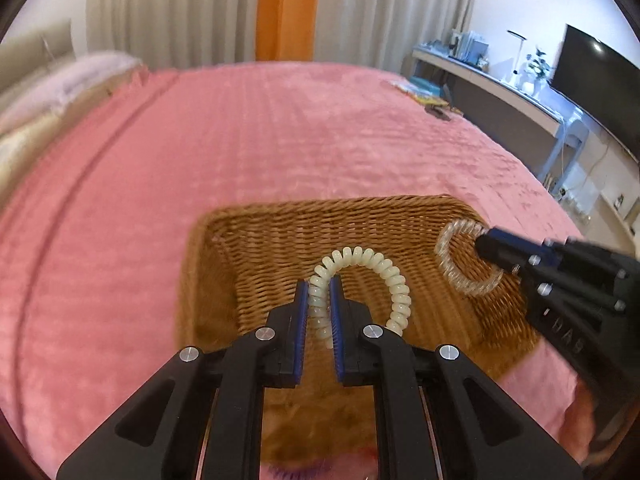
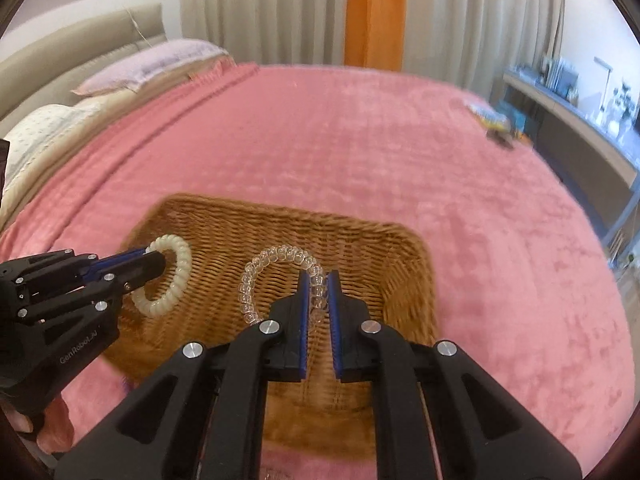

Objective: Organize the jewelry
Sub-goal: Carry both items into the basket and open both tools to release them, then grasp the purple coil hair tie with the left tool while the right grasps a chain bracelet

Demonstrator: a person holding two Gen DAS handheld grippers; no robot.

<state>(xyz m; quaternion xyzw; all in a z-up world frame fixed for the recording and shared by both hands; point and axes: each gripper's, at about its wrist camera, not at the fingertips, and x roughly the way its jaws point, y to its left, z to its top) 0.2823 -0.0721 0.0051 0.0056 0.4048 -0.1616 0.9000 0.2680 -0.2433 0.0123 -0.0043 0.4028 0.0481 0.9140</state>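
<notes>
Two hand-held grippers above the wicker basket on the bed: left hand-held gripper clamps a cream spiral bracelet, right hand-held gripper a clear one.

My black left claw, its pads blue, carries a cream spiral coil; my black right claw, blue-padded too, carries a clear coil. Beneath them are a golden-brown woven basket and a pink ribbed blanket. Behind hang off-white curtains with one orange panel.
</notes>
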